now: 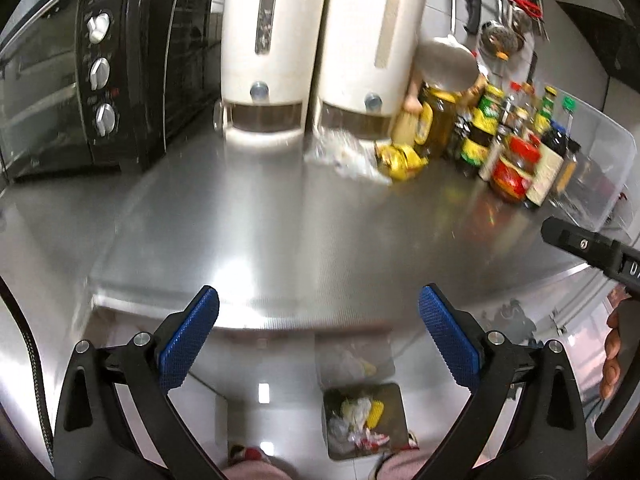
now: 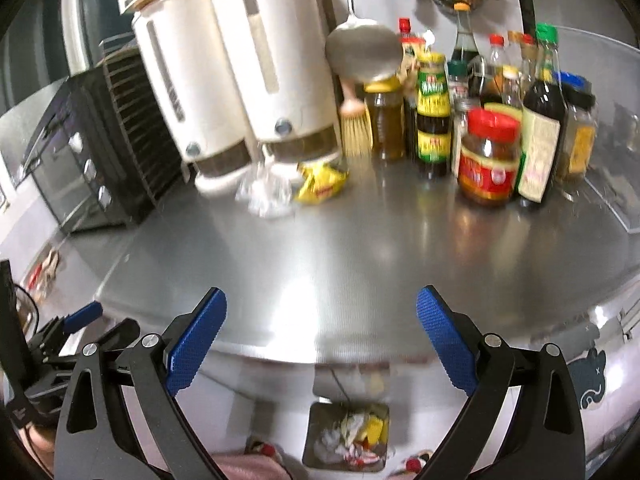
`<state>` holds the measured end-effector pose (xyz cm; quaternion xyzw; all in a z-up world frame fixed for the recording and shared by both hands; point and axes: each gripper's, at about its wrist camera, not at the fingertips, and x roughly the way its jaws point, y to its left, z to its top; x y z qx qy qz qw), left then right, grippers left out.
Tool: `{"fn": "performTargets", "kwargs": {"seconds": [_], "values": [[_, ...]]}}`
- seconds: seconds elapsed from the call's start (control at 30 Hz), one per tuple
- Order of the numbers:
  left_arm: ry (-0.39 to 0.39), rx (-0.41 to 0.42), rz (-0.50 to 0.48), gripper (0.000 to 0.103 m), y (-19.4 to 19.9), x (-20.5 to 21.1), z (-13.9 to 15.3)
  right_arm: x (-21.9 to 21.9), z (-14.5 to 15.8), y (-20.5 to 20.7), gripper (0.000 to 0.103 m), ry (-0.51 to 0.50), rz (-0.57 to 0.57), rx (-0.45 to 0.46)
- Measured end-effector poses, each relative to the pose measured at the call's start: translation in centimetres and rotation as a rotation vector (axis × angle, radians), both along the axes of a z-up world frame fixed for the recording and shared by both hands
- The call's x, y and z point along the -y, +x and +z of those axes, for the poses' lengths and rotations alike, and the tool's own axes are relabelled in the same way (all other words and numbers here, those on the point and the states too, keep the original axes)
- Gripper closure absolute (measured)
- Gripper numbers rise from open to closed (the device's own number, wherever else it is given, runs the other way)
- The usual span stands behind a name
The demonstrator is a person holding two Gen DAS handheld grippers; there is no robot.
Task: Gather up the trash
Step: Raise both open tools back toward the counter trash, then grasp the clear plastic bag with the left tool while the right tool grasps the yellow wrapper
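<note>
1. Clutter is the chief risk – the clear crumpled wrapper [image 2: 266, 192] and the yellow packet [image 2: 320, 184] lie on the steel counter [image 2: 360, 248] right at the foot of the white dispensers [image 2: 240, 80] and just beside a brush [image 2: 354, 128] and the bottles and jars [image 2: 488, 152]; a wide reach could, I judge, knock a jar over or catch the brush
2. Thin clear plastic may slip from the pads or come away only in part, and its edges are hard to make out here
3. Left gripper [image 1: 318, 344] stands wide open with nothing between its fingers; the right gripper [image 2: 320, 344] is equally wide and empty
4. Both wrappers lie well ahead of either gripper, at the back of the counter – across a bare stretch of steel
5. Bin [image 1: 366, 420] sits on the floor below the counter edge, already holding crumpled trash, under and between the grippers
</note>
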<state>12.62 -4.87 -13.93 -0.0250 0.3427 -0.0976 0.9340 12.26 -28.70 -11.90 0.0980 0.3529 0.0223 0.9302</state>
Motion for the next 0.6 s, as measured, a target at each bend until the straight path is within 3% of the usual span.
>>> {"fn": "performTargets", "kwargs": {"seconds": [0.27, 0.6], "values": [[0.036, 0.014, 0.003, 0.008, 7.0, 1.9, 1.8, 1.3, 1.3, 8.5, 0.007, 0.009, -0.029, -0.027], [0.085, -0.07, -0.026, 0.009, 16.4, 5.8, 0.9, 1.6, -1.7, 19.7, 0.008, 0.01, -0.038, -0.133]]}}
